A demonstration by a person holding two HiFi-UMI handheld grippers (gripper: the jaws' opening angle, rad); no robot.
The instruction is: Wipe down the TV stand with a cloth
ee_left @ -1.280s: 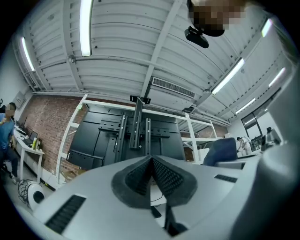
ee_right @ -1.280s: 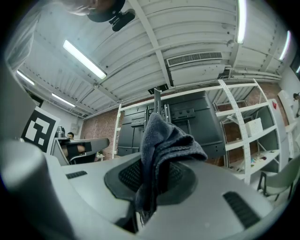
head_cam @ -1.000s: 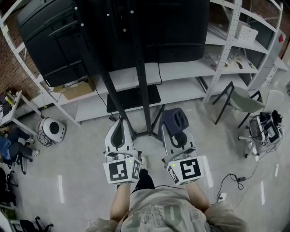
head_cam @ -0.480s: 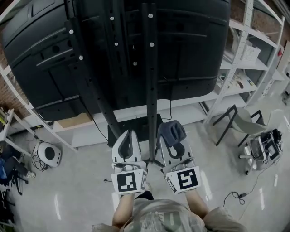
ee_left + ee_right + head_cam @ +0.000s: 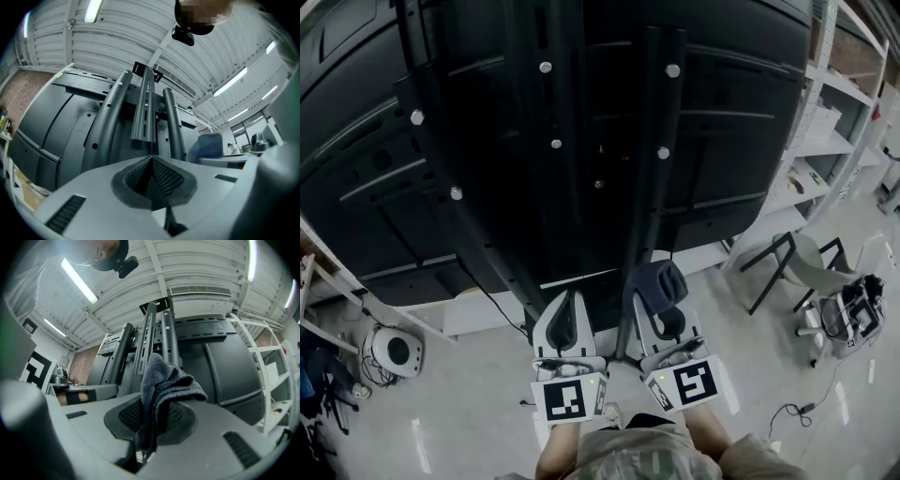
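Observation:
The black TV stand (image 5: 642, 169) rises in front of me, its upright posts carrying the back of a large dark TV (image 5: 384, 187). My right gripper (image 5: 661, 298) is shut on a dark blue cloth (image 5: 657, 281), which bunches out above the jaws (image 5: 164, 380) just short of the posts (image 5: 157, 333). My left gripper (image 5: 562, 309) is shut with nothing in it, its jaws together below the posts (image 5: 147, 108). Both grippers point up at the stand, side by side.
White metal shelving (image 5: 825, 103) runs behind the TV. A folding chair (image 5: 802, 262) and a bag (image 5: 853, 314) stand on the floor at the right. A round white device (image 5: 394, 352) lies at the left. Cables (image 5: 797, 412) trail on the grey floor.
The TV and stand fill far more of the head view now, closer and higher. Both grippers hold the same side-by-side pose, the right one still with the cloth.

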